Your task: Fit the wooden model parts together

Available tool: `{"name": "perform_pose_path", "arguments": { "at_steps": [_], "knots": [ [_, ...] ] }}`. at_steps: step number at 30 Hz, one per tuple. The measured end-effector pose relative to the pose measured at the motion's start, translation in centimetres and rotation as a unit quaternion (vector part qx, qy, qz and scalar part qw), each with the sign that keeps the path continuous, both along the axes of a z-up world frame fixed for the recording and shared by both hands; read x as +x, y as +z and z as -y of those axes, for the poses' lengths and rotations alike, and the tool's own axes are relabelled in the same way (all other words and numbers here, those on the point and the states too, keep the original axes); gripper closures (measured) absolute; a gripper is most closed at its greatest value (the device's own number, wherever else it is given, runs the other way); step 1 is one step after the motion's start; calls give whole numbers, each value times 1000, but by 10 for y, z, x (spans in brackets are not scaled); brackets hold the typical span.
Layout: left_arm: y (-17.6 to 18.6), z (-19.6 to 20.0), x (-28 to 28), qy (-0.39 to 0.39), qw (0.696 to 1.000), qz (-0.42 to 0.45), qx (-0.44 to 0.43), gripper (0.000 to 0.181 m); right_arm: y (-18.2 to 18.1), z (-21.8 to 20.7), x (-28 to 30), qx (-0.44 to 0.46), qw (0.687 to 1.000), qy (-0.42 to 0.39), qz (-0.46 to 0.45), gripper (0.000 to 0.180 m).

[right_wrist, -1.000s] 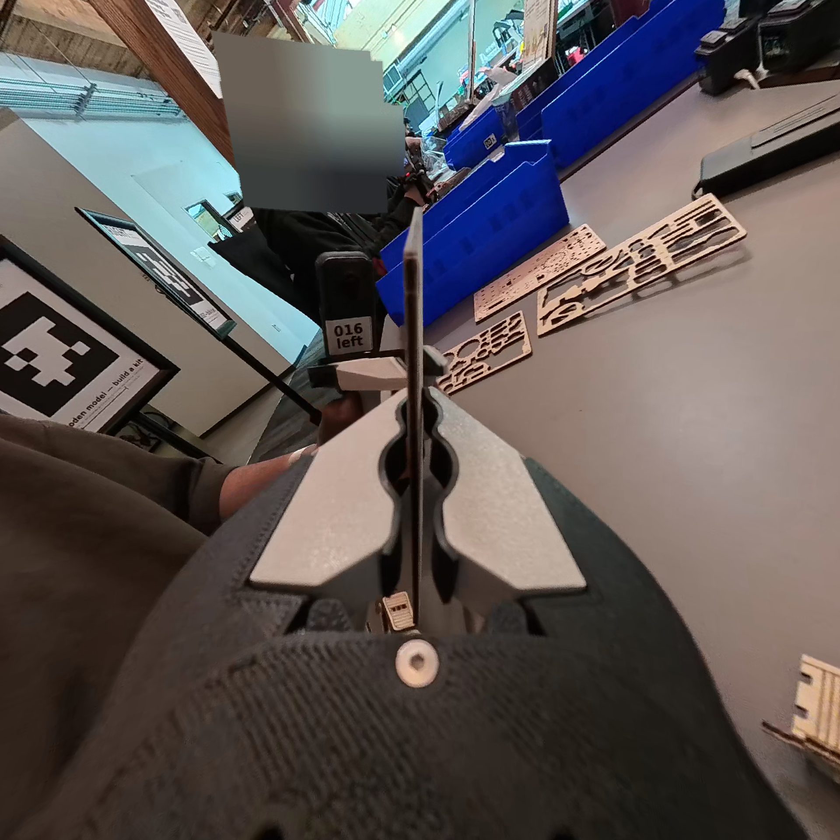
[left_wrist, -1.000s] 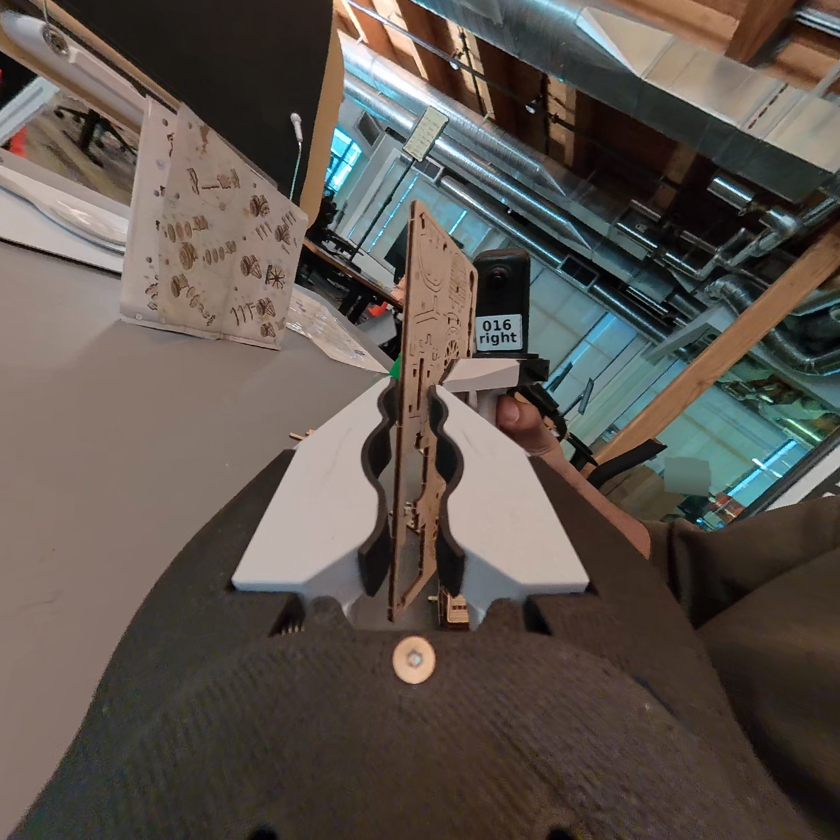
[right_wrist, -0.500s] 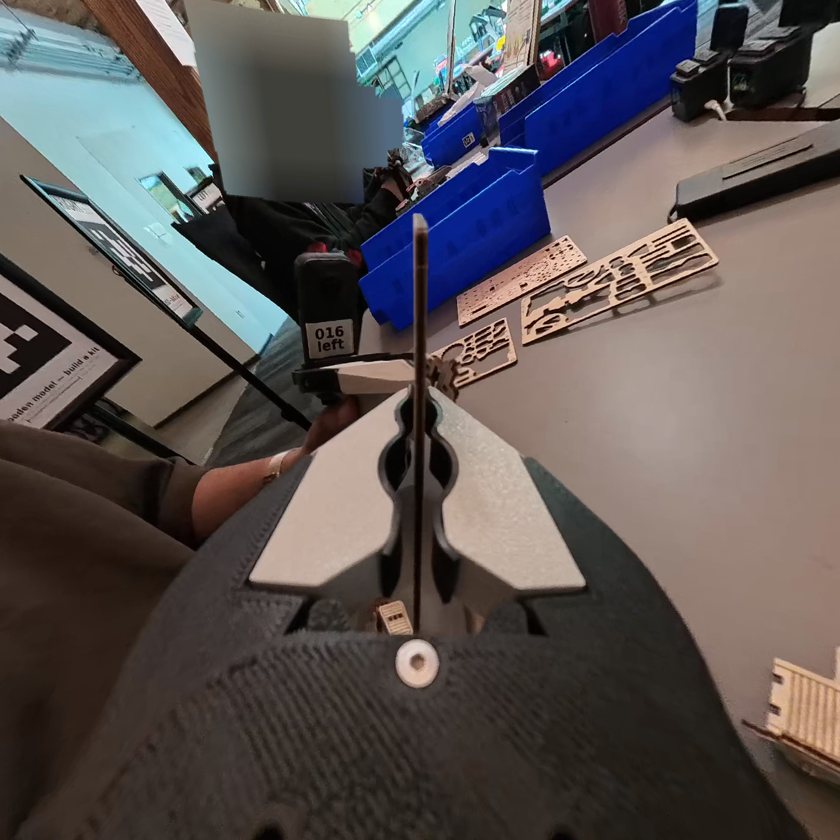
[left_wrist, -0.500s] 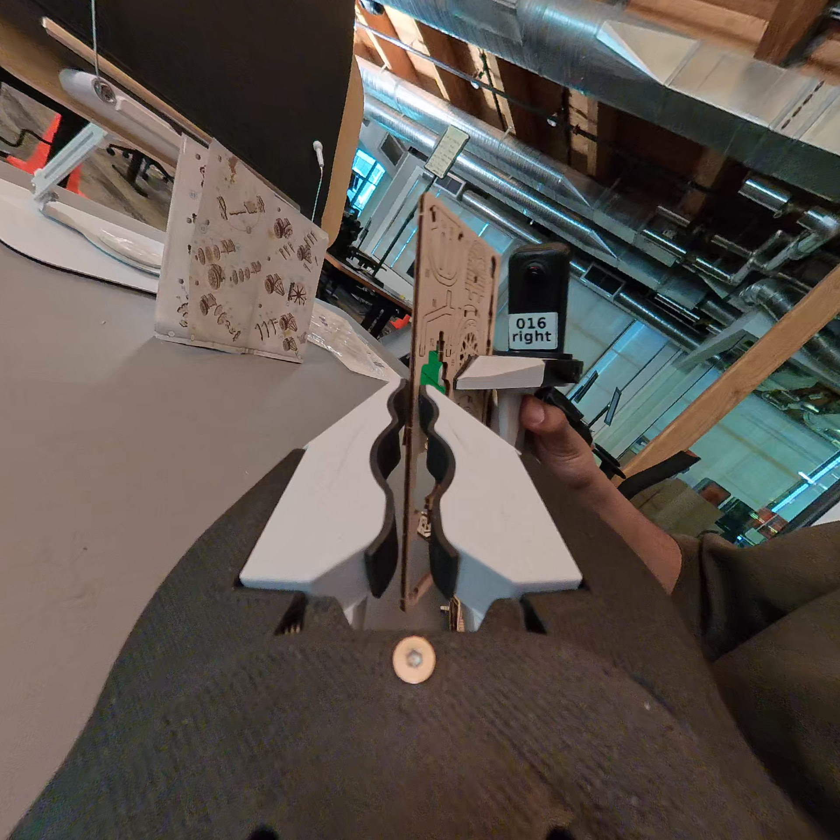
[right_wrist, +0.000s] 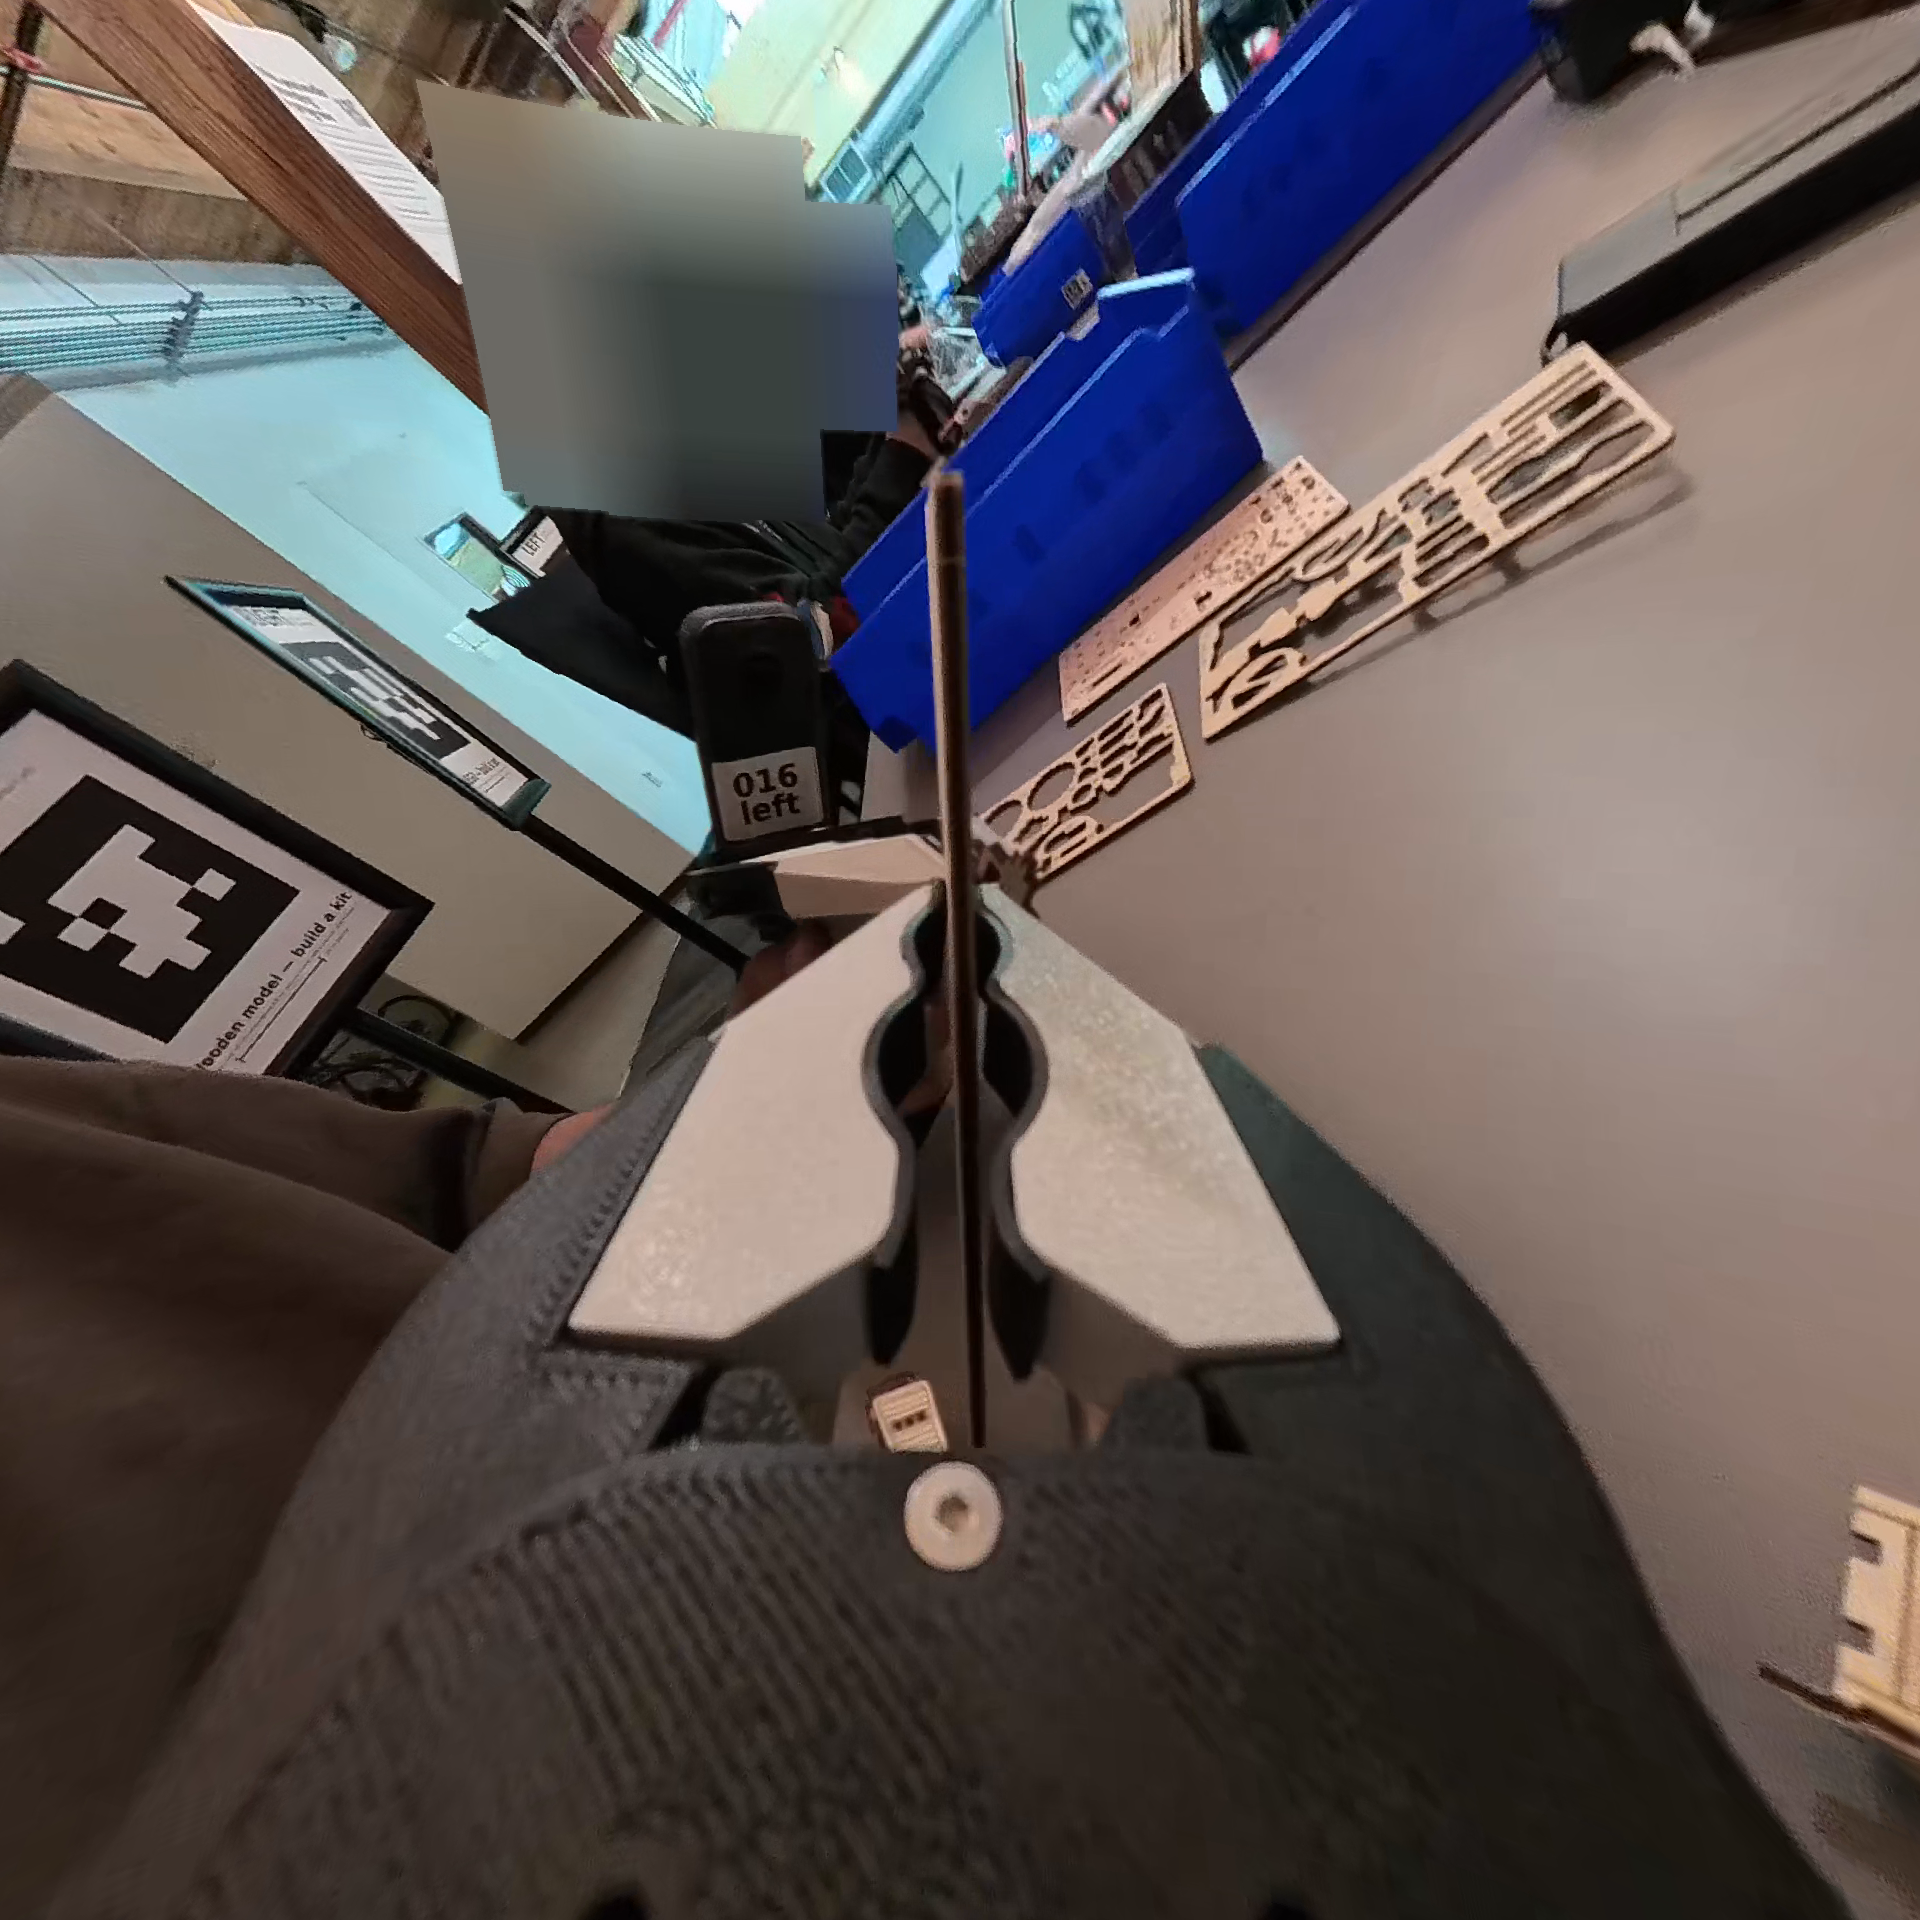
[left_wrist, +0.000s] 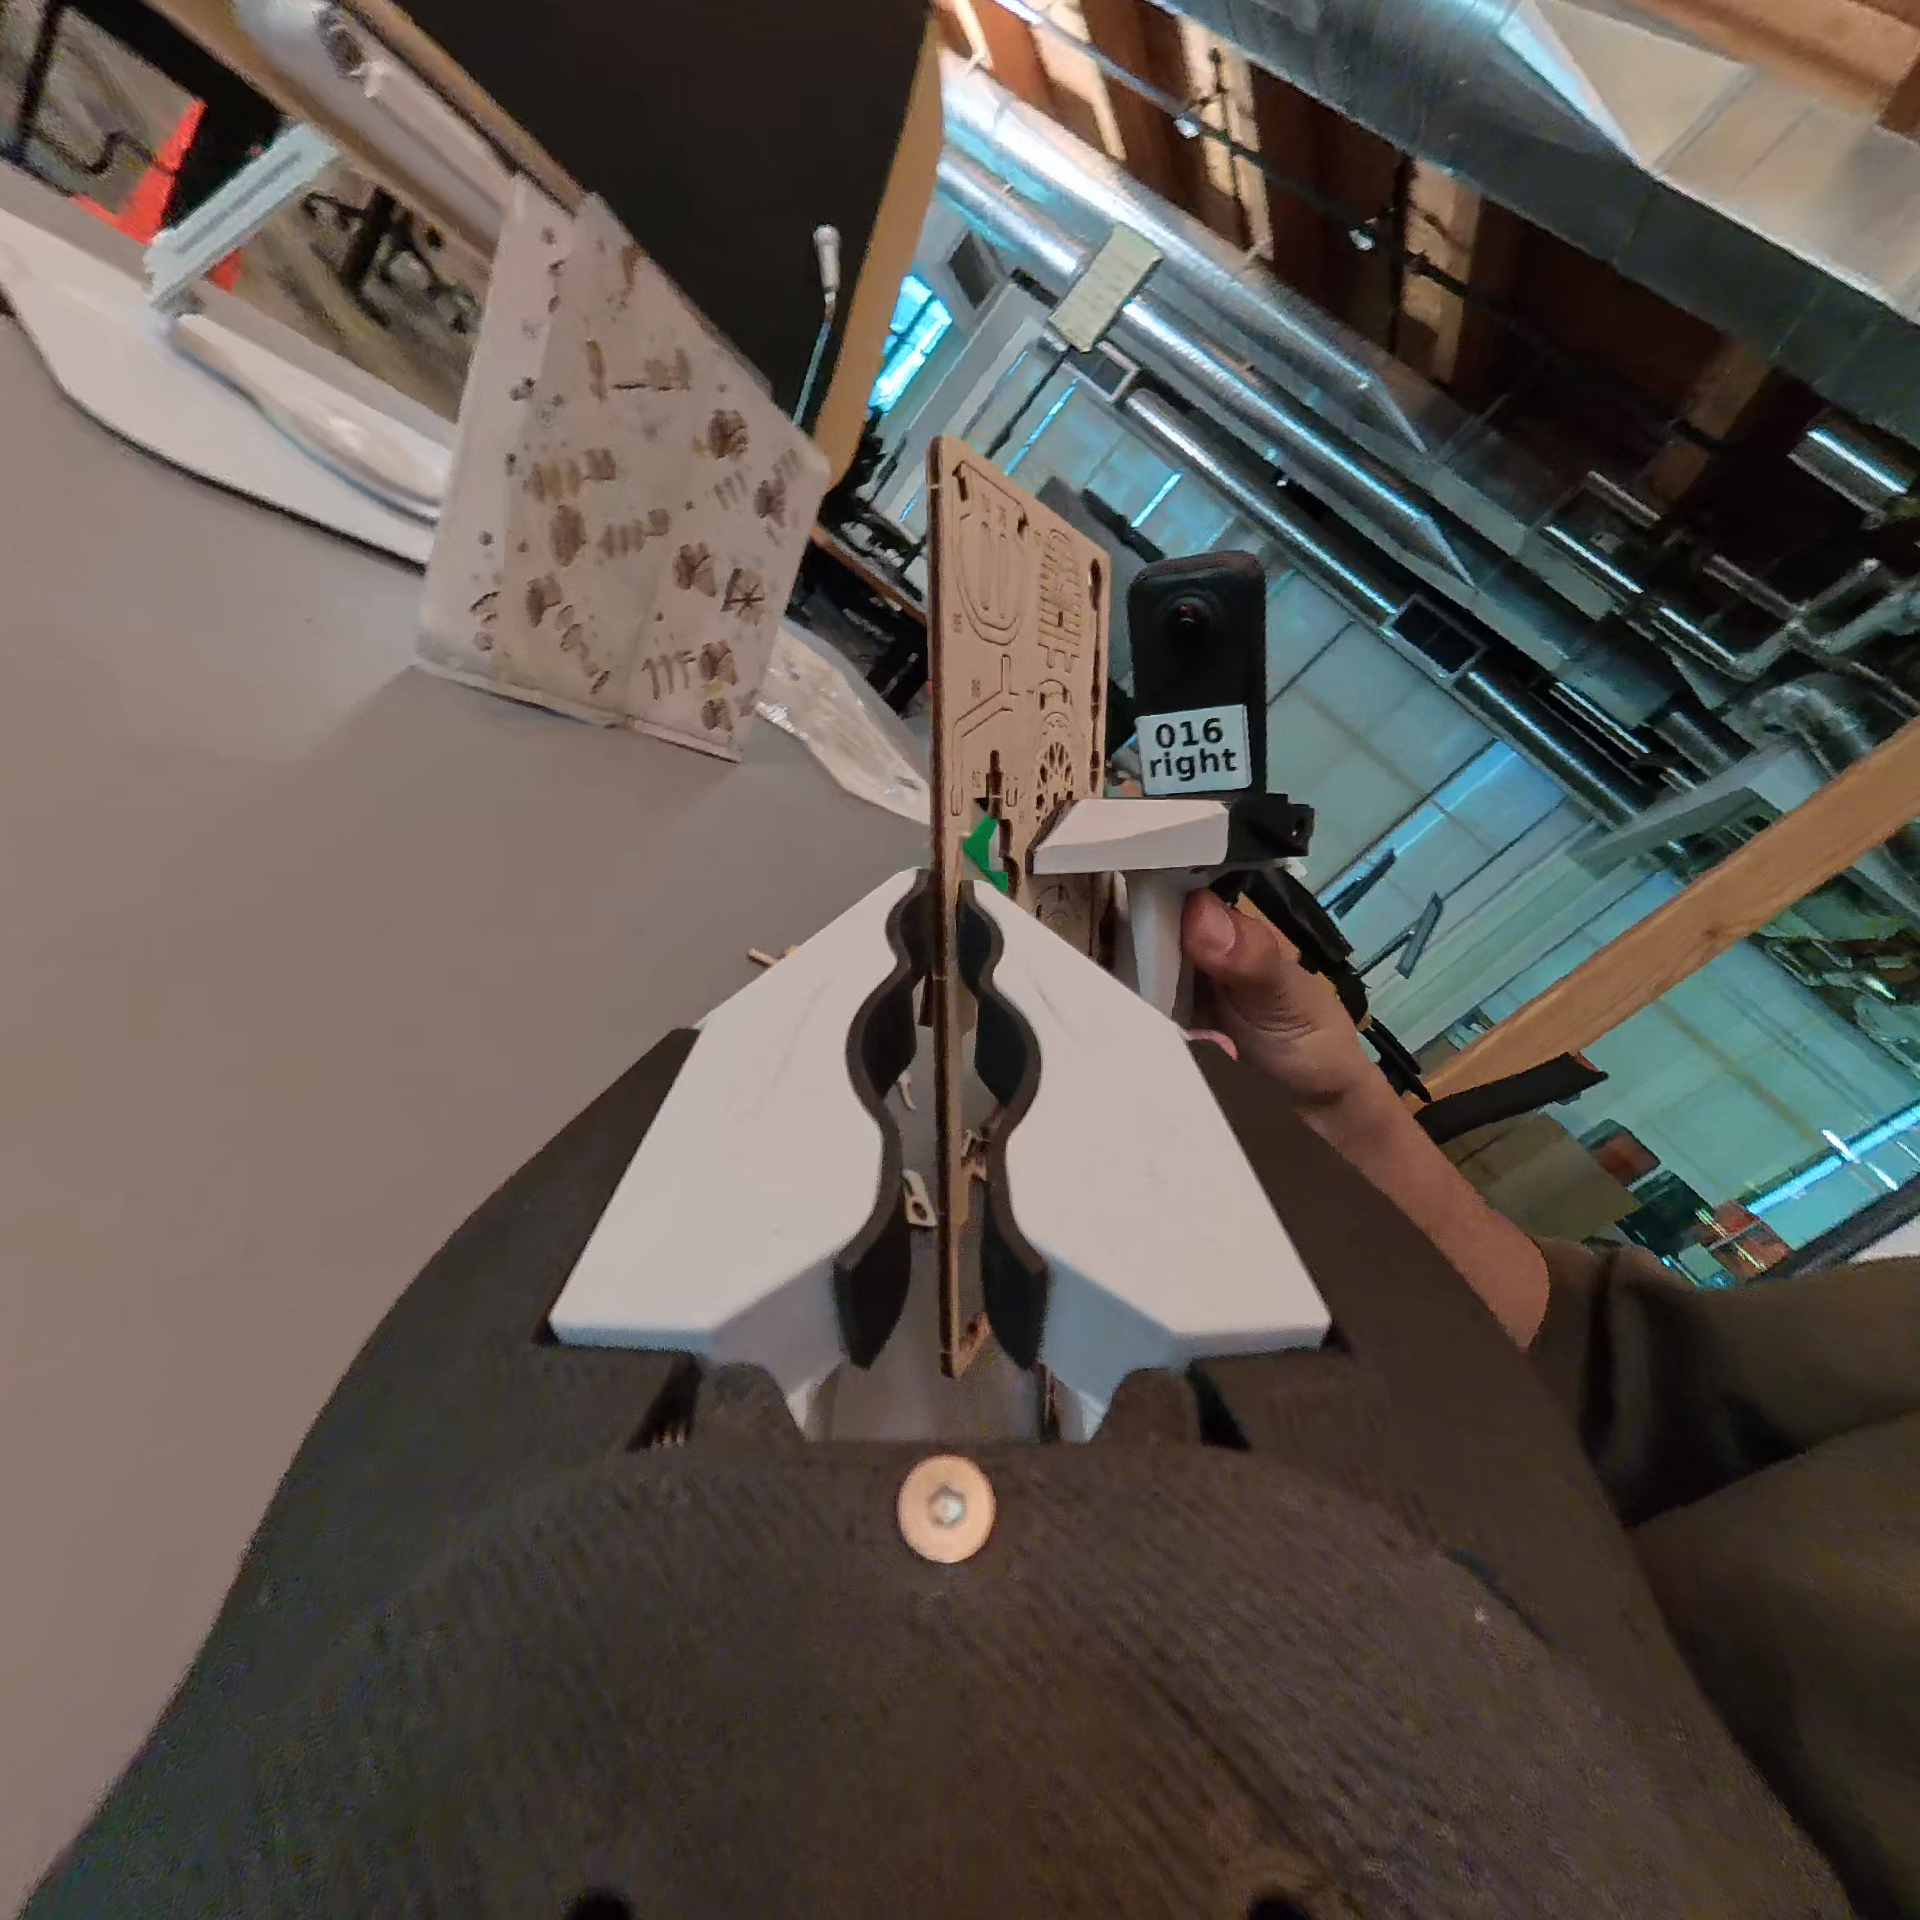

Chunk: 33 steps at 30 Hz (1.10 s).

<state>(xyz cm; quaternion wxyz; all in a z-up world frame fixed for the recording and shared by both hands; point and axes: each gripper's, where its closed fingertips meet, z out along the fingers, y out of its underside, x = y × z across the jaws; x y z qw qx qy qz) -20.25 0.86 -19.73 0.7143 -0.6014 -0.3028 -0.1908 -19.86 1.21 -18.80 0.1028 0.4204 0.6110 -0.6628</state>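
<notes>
A thin laser-cut wooden sheet (left_wrist: 1013, 665) of model parts stands upright above the grey table (left_wrist: 260, 935). My left gripper (left_wrist: 948, 883) is shut on its near edge. My right gripper (left_wrist: 1132, 842) shows farther off in this view, clamped on the sheet's right side, with a hand on its handle. In the right wrist view the same sheet (right_wrist: 948, 675) is edge-on, a dark thin line between the fingers of my right gripper (right_wrist: 954, 899), which is shut on it. My left gripper (right_wrist: 862, 862) shows just beyond, at the sheet's left face.
A printed parts chart (left_wrist: 613, 582) stands on the table to the far left. Wooden sheets with empty cut-outs (right_wrist: 1434, 561) (right_wrist: 1091, 790) lie ahead on the right, with blue bins (right_wrist: 1049, 540) and a black flat case (right_wrist: 1745, 208) behind. A part-built wooden piece (right_wrist: 1881, 1631) lies at the right edge. The tips of both grippers are at nearly the same place. From either gripper's tips it is about 15 centimetres to the part-built wooden piece (right_wrist: 1881, 1631).
The sheet has gone from tilted to straight between my left fingers and sits a little lower in them. Both grippers kept their hold and shifted slightly together.
</notes>
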Motion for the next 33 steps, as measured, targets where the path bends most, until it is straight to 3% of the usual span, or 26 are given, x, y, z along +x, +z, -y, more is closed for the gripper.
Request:
{"name": "perform_pose_path", "arguments": {
  "at_steps": [6, 11, 15, 22, 33],
  "knots": [
    [-39, 8, -22, 45, 993, 71, -85, 177, -32, 8, -20, 34, 996, 19, 76, 177],
    [-52, 12, -28, 44, 988, 119, -91, 167, -45, 5, -27, 27, 994, 11, 103, 177],
    [-49, 18, -36, 64, 987, 131, -74, 152, -46, -7, -37, 14, 993, -18, 114, 177],
    [-35, 43, -57, 136, 984, 108, -40, 150, -35, -36, -88, -89, 972, -118, 181, 178],
    [-36, 46, -60, 138, 984, 102, -40, 150, -83, -10, -156, 43, 960, -169, 220, 171]
  ]
}}
